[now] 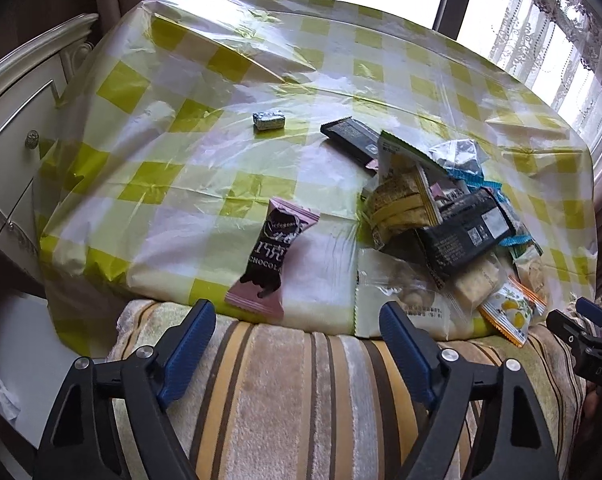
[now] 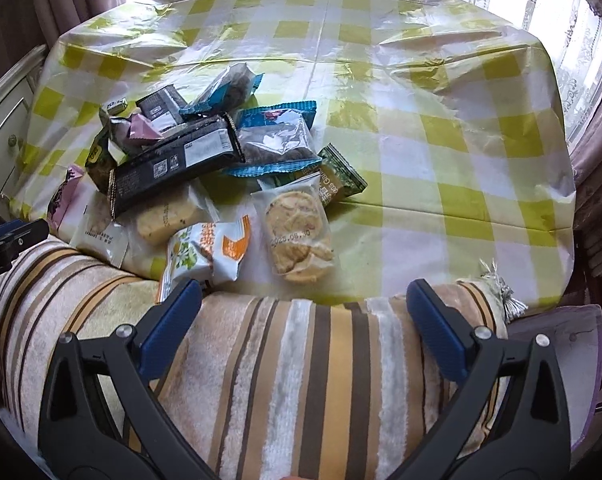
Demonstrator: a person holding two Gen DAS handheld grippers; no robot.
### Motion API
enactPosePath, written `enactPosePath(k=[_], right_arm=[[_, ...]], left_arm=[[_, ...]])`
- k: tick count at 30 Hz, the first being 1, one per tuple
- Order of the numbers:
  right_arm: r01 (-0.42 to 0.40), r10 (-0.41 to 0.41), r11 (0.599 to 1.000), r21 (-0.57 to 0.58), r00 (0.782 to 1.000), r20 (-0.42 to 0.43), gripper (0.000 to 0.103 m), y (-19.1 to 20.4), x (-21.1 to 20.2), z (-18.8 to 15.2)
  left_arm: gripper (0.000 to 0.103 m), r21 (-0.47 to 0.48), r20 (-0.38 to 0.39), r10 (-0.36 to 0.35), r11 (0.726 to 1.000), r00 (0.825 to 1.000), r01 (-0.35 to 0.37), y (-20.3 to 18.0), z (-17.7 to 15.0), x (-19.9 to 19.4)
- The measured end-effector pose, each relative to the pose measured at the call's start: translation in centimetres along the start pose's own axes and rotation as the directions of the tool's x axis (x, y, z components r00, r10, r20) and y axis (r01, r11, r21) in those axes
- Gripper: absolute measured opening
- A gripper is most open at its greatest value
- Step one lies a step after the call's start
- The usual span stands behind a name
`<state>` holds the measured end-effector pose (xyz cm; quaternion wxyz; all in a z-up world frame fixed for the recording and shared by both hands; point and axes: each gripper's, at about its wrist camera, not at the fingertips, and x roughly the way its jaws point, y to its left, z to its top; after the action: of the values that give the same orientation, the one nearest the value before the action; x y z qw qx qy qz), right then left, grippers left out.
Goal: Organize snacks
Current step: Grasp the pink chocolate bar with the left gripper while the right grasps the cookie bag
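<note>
Striped plush fabric [image 1: 301, 392] lies closest, under both tongs, draped along the counter's near edge. The left tongs [image 1: 297, 322] stand apart with nothing between the blue pads, and the right tongs [image 2: 303, 304] are likewise wide apart and empty; neither touches a packet.

The snacks sit on the counter [image 2: 441, 168], which is covered in a crinkled yellow-checked plastic sheet. Most are heaped in one pile [image 1: 441, 216] toward the near edge, just beyond the striped fabric. A pink chocolate packet [image 1: 269, 256] lies alone just left of the pile at the near edge, and a small foil-wrapped cube [image 1: 268, 121] sits apart, farther toward the middle.

Risks, as I judge them: the packets overlap loosely, so pulling one from below could drag its neighbours and send the orange-and-white packet [image 2: 209, 252], which already overhangs the near edge onto the fabric, off the counter. The glossy sheet looks slippery and wrinkled, so a pad pushed flat could snag it and shift everything. The clear bag of round cookies [image 2: 297, 236] looks brittle; a hard squeeze would probably crush them. Flat wrappers may also slip out of a shallow pinch.

Readable writing: "CHOCOLA" on the pink packet, with large Chinese characters above it; a date beginning "2025.08" on the cookie bag; QR codes and white labels on the long black packet [image 2: 173, 168], too small to read. Other print is too small or blurred.
</note>
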<state>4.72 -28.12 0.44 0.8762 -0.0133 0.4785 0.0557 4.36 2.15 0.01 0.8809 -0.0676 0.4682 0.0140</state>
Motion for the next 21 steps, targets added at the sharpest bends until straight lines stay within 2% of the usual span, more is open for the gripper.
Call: enactPosePath(k=[2,5,8,10,11,13,14,16,18,21], right_arm=[[-0.017,0.017,1.0,0.002,1.0,-0.005,0.089,-0.2,0.6,0.6],[-0.025,0.025,1.0,-0.007,1.0,-0.012,0.087,-0.2,1.5,1.4],[-0.031,0.03,0.999,-0.013,0.999,-0.02,0.081,-0.2,2.4,2.0],[-0.045,0.045,0.999,0.0,0.998,-0.034,0.077,-0.6,3.2,2.2],[-0.053,0.053,0.999,0.01,0.997,-0.047,0.072,-0.7,3.6,2.3],[-0.076,0.078,0.997,0.025,0.994,-0.074,0.063,-0.9,4.5,2.3],[-0.083,0.085,0.996,0.028,0.994,-0.074,0.062,-1.0,4.6,2.2],[-0.091,0.093,0.995,0.033,0.993,-0.067,0.062,-1.1,4.6,2.2],[-0.095,0.098,0.995,0.043,0.993,-0.06,0.06,-1.3,4.5,2.2],[-0.084,0.087,0.995,0.06,0.995,-0.048,0.046,-1.7,4.4,2.1]], left_arm=[[0.084,-0.003,0.001,0.005,1.0,1.0,-0.005,0.3,0.9,0.5],[0.076,-0.015,-0.018,0.014,1.0,1.0,-0.014,0.9,2.1,1.7],[0.073,-0.022,-0.065,-0.002,1.0,0.998,0.001,1.4,3.0,3.4],[0.061,-0.047,-0.103,-0.024,0.999,0.994,0.019,1.9,3.1,4.5],[0.051,-0.062,-0.123,-0.028,0.998,0.992,0.021,2.1,3.1,5.0],[0.048,-0.065,-0.122,-0.033,0.998,0.992,0.025,2.1,2.9,5.2],[0.048,-0.062,-0.121,-0.033,0.998,0.992,0.026,2.1,2.9,5.2],[0.04,-0.063,-0.115,-0.042,0.997,0.992,0.035,2.1,2.8,5.2],[0.023,-0.077,-0.11,-0.048,0.996,0.993,0.04,2.4,2.8,5.1],[0.022,-0.081,-0.103,-0.063,0.995,0.993,0.055,2.3,2.7,5.1]])
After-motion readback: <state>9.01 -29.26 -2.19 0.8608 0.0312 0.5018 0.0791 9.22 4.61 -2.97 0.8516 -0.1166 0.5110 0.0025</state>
